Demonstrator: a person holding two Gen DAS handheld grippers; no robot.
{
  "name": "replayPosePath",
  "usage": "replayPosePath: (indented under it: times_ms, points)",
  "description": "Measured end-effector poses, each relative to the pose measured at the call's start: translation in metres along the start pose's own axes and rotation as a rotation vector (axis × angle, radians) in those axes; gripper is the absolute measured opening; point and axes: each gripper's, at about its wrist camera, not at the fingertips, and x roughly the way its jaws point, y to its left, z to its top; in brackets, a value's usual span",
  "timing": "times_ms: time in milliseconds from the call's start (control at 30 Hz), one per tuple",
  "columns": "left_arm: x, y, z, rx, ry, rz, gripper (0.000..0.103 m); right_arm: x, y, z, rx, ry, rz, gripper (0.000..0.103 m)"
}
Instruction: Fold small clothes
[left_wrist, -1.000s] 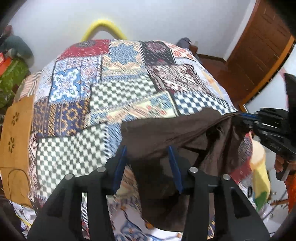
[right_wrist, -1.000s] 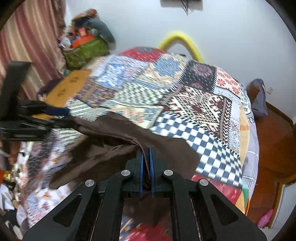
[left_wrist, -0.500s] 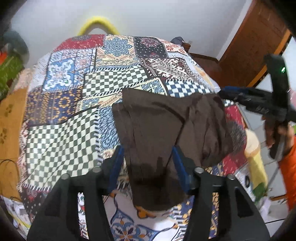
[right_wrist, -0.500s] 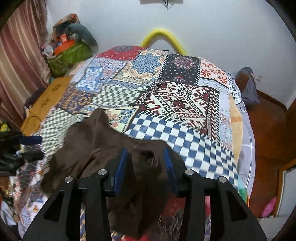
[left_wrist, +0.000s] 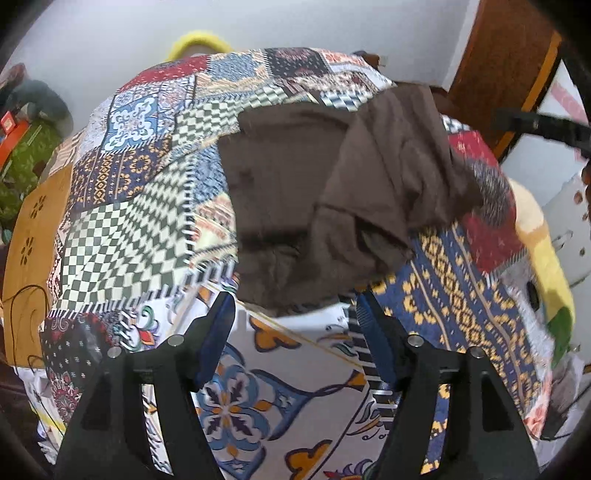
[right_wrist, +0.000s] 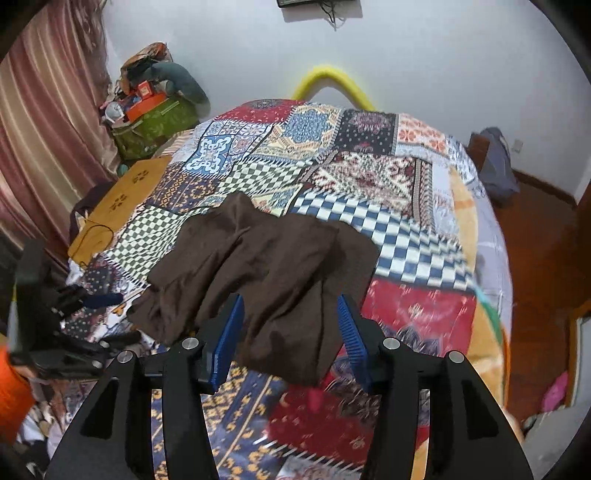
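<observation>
Lying rumpled on the quilt (right_wrist: 413, 236), middle of the frame: the brown cloth (right_wrist: 273, 266). Standing open and holding nothing: the right gripper (right_wrist: 290, 332), jaws just been opening, cloth's near edge lying loose between its blue pads. Opening too, also holding nothing: the left gripper (left_wrist: 295, 325), cloth (left_wrist: 325, 206) lying just above its tips.

No text, label, brand, number or sign can be read anywhere in the two views.
</observation>
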Motion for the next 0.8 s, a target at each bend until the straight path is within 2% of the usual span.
replayPosePath:
  times_ms: [133,233,300,467,567,600,633,667,700,733,800]
  points:
    - [0.014,-0.016,0.000,0.051,0.001,0.057,0.068,0.008,0.000,-0.010,0.009,0.022,-0.014,0.048]
    - [0.015,-0.022,0.008,0.070,-0.062,0.108,0.068,0.014,-0.003,-0.013,0.026,0.033,-0.007,0.048]
    - [0.011,-0.022,0.018,0.076,-0.114,0.116,0.067,0.019,-0.004,-0.012,0.032,0.033,-0.007,0.048]
    - [0.001,-0.008,0.046,0.002,-0.180,0.024,0.050,0.032,-0.007,-0.004,0.045,0.014,0.003,0.048]
    - [0.002,0.002,0.061,-0.036,-0.184,-0.038,0.026,0.046,-0.009,0.003,0.062,0.013,0.023,0.048]
    - [0.006,0.005,0.067,-0.043,-0.165,-0.057,0.011,0.051,-0.009,0.005,0.067,0.012,0.028,0.044]
    - [0.009,0.007,0.070,-0.050,-0.154,-0.075,0.007,0.054,-0.008,0.006,0.070,0.011,0.032,0.038]
    - [0.012,0.011,0.073,-0.062,-0.147,-0.096,0.007,0.058,-0.008,0.007,0.072,0.008,0.039,0.035]
    - [0.014,0.015,0.075,-0.070,-0.145,-0.105,0.006,0.061,-0.008,0.008,0.073,0.006,0.044,0.027]
    - [0.015,0.017,0.078,-0.080,-0.145,-0.110,0.006,0.063,-0.007,0.009,0.071,0.004,0.046,0.014]
    - [0.012,0.023,0.083,-0.101,-0.157,-0.119,0.005,0.065,-0.006,0.010,0.068,-0.008,0.053,0.009]
